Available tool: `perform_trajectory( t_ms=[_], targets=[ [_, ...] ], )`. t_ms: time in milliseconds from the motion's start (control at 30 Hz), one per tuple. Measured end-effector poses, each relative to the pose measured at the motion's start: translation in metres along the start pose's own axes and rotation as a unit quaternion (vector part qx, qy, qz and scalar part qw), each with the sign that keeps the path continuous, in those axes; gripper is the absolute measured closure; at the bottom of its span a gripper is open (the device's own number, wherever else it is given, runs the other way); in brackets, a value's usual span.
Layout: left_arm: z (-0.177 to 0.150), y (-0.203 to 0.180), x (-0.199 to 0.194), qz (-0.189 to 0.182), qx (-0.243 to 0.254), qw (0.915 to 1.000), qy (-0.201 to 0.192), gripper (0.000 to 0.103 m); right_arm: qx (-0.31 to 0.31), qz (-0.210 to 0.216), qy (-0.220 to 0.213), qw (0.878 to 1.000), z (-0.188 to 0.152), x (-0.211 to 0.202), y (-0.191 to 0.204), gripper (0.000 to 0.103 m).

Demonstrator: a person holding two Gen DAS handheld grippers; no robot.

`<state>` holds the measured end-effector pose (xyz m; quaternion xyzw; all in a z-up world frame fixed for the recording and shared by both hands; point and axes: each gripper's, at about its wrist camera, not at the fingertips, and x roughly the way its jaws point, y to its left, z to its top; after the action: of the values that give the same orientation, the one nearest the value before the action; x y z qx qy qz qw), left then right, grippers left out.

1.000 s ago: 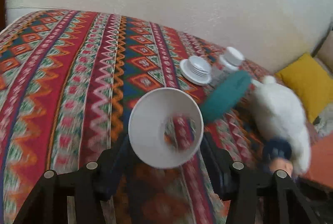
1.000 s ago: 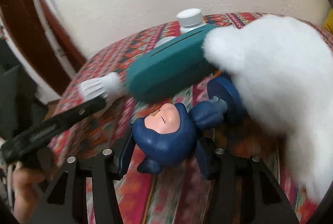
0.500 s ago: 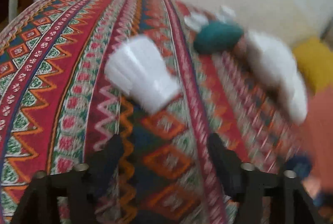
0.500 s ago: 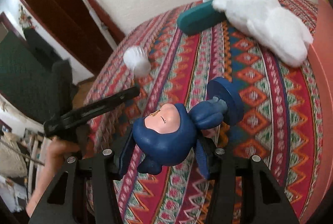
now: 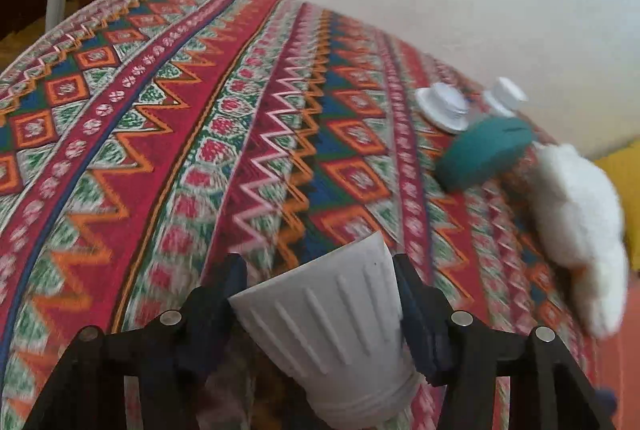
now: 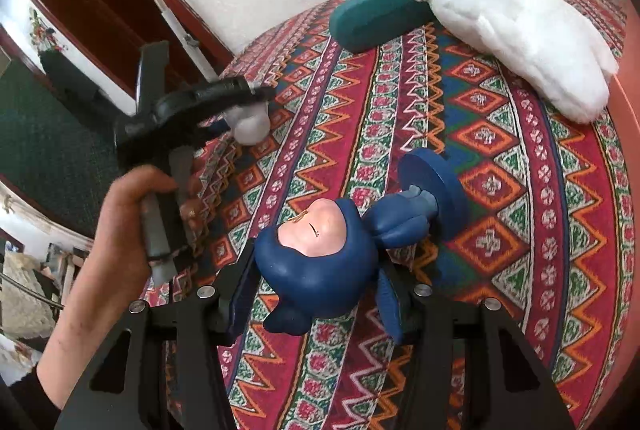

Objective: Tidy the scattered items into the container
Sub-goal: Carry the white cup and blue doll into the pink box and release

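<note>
My left gripper (image 5: 320, 270) has a white ribbed cone (image 5: 332, 326) between its fingers, narrow threaded end toward the camera. The jaws are closing and both pads touch the cone's sides. In the right wrist view the cone (image 6: 248, 124) shows under that gripper, low over the patterned cloth (image 6: 500, 190). My right gripper (image 6: 316, 270) is shut on the head of a blue figurine (image 6: 320, 250), whose round base points away, above the cloth. A teal case (image 5: 484, 154) and a white plush toy (image 5: 580, 214) lie at the far right.
A white cap (image 5: 442, 108) and a white-capped bottle (image 5: 504, 98) stand behind the teal case (image 6: 380, 16), near the wall. An orange surface (image 6: 630, 78) borders the cloth beyond the plush (image 6: 508, 26). A yellow cushion (image 5: 624, 182) lies far right. A hand (image 6: 120, 214) holds the left gripper.
Half a second ago the cone lay loose on the cloth ahead of the wide left fingers; now it is between them again. The right gripper has drawn back from the plush with the figurine.
</note>
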<state>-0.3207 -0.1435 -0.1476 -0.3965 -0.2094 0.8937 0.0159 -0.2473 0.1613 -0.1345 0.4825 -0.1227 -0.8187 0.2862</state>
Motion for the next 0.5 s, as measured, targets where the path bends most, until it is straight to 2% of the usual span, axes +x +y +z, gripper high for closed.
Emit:
perform_trajectory(
  t_ms=[200,300,400,500],
  targets=[
    [-0.036,-0.020,-0.095,-0.038,0.001,0.9981,-0.049,0.041,-0.026,0.017,-0.034,0.999,-0.001,-0.026,0.020,0.048],
    [-0.049,-0.035,-0.146,-0.054,0.008,0.9958,-0.073,0.041,-0.046,0.029,-0.064,0.996,-0.006,-0.051,0.038,0.048],
    [-0.055,-0.066,-0.192,-0.076,0.043,0.9912,-0.100,0.041,-0.072,0.029,-0.106,0.991,-0.012,-0.084,0.057,0.048],
    [-0.057,-0.101,-0.219,-0.105,0.078,0.9841,-0.120,0.041,-0.089,0.035,-0.158,0.983,-0.016,-0.125,0.073,0.048]
  ],
)
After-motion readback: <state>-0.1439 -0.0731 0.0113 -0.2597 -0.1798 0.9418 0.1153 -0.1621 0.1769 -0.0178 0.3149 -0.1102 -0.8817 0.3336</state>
